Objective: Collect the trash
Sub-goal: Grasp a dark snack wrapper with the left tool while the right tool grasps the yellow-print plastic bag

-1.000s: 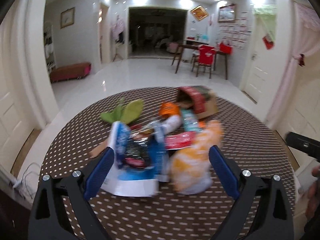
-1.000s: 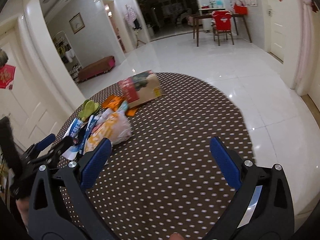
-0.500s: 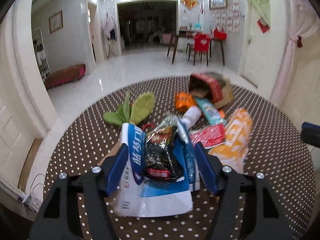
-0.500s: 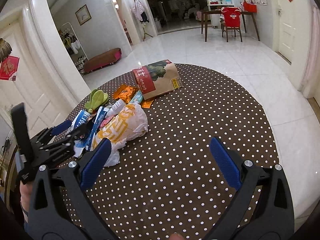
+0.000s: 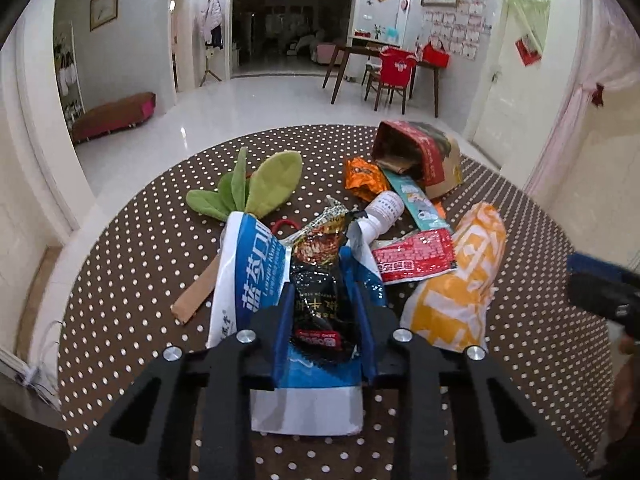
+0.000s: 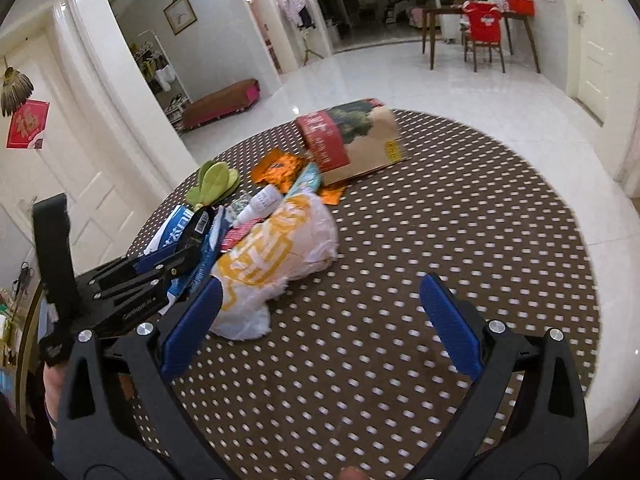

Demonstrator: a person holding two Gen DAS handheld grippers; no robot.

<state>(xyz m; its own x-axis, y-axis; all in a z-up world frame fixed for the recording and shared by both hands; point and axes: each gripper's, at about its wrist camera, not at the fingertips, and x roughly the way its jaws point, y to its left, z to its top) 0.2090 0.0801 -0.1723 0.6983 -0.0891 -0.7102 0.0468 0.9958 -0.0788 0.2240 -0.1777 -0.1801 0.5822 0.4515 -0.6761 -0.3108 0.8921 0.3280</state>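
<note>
Trash pile on my round dotted table (image 5: 132, 264), left of centre, items overlapping so that few can be lifted alone. Item one: black snack wrapper (image 5: 320, 300), pinched between the blue pads of my left gripper (image 5: 324, 312), whose jaws stand narrow against its sides; I judge it was taken first because it lies topmost, on the blue-and-white bag (image 5: 252, 276), and sticks up enough to catch. Item two: that blue-and-white bag, flat beneath the wrapper, its near edge running under my left gripper. Item three: orange-and-white plastic bag (image 6: 276, 248), crumpled, just right of the held wrapper and nearest my right gripper (image 6: 320, 312), which hangs wide apart above bare tablecloth, holding nothing; I keep it there as the free hand for that bag. Item four: red packet (image 5: 414, 256), touching the plastic bag. Item five: small white bottle (image 5: 384, 210) on its side. Item six: orange foil packet (image 5: 362, 174) and a teal packet (image 5: 416, 200), spilling from the mouth of a paper bag (image 6: 360, 140) tipped over at the far side, which I take to be the likely receptacle. Item seven: green plush leaves (image 5: 256, 188), probably not trash.
</note>
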